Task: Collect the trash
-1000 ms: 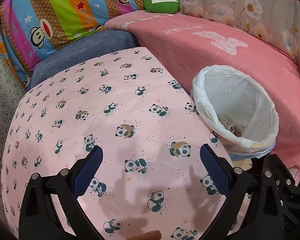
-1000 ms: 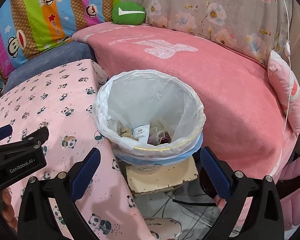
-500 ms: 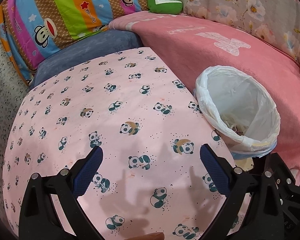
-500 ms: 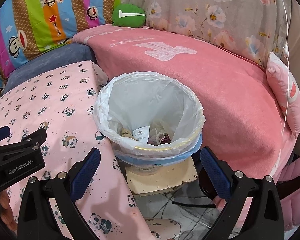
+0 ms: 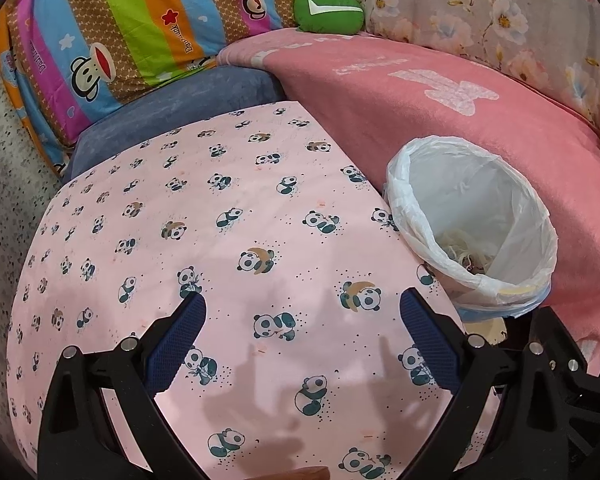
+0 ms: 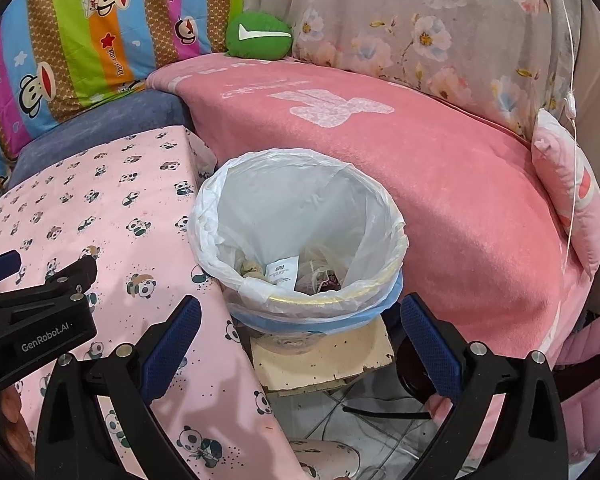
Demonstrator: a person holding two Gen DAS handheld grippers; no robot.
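A trash bin lined with a white plastic bag stands beside the table, on a pale board. Inside lie several scraps, among them a white printed slip. The bin also shows in the left wrist view. My right gripper is open and empty, hovering just in front of the bin's near rim. My left gripper is open and empty above the pink panda tablecloth; its body shows at the left of the right wrist view. No loose trash shows on the cloth.
A pink blanket covers the sofa behind the bin. A striped cartoon cushion, a green plush and a floral cloth stand at the back. A pink pillow lies at the right. Cables lie on the floor.
Both views have drifted slightly; the bin and table sit a little lower and further right in the left wrist view. Both grippers stay open and empty.
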